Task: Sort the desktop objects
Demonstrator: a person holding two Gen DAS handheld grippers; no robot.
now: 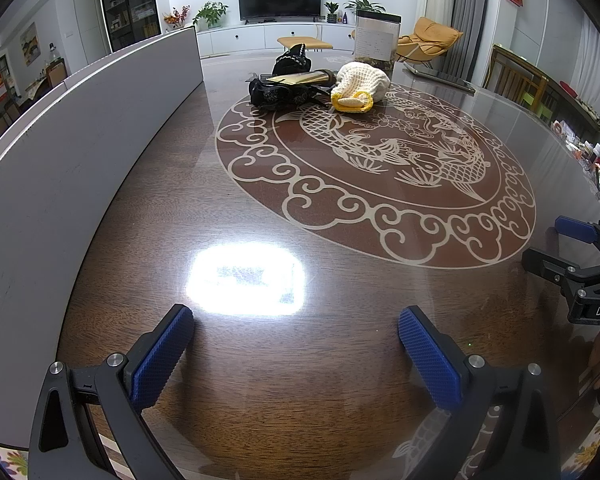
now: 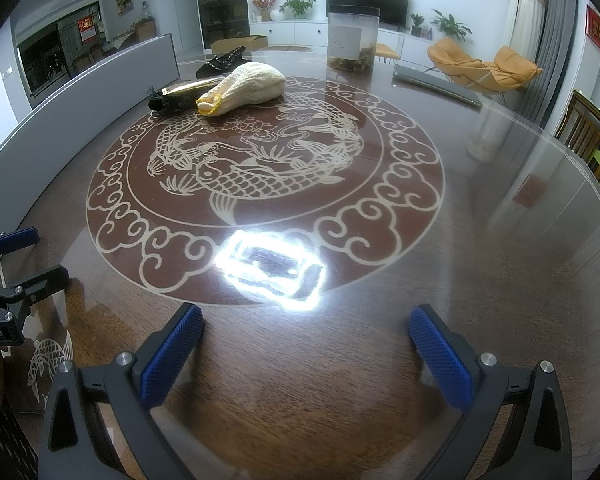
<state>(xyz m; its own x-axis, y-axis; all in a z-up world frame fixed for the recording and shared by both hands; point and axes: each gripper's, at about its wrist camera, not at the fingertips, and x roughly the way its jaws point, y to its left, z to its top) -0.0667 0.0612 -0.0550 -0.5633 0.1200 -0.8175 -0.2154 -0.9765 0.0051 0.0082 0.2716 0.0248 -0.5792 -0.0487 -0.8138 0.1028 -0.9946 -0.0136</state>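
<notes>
The left tool (image 1: 296, 354) hangs low over the desk (image 1: 260, 360) with its blue pads (image 1: 162, 356) spread wide and nothing between them; the outer arms run off the lower edge of the left wrist view. The right tool (image 2: 306, 354) is likewise spread wide and empty, and its far end is cut off at the right edge of the left wrist view, where only one blue pad and black linkage show. A bright lamp glare (image 2: 272, 270) washes out the desk surface just ahead of both tools.

Beyond the glare lies the round fish medallion (image 2: 260, 172) inlaid in the desk. On the medallion's far rim rests a cream knitted pouch (image 2: 246, 86) with a yellow mouth. Touching it on the left is a heap of black items (image 1: 284, 94) with a gold-coloured flat piece on top; what they are is hard to make out. Past the medallion stands a clear jar (image 2: 352, 38) with dark contents at the bottom, its label unreadable. A grey panel (image 1: 80, 128) runs along the medallion's left side.
</notes>
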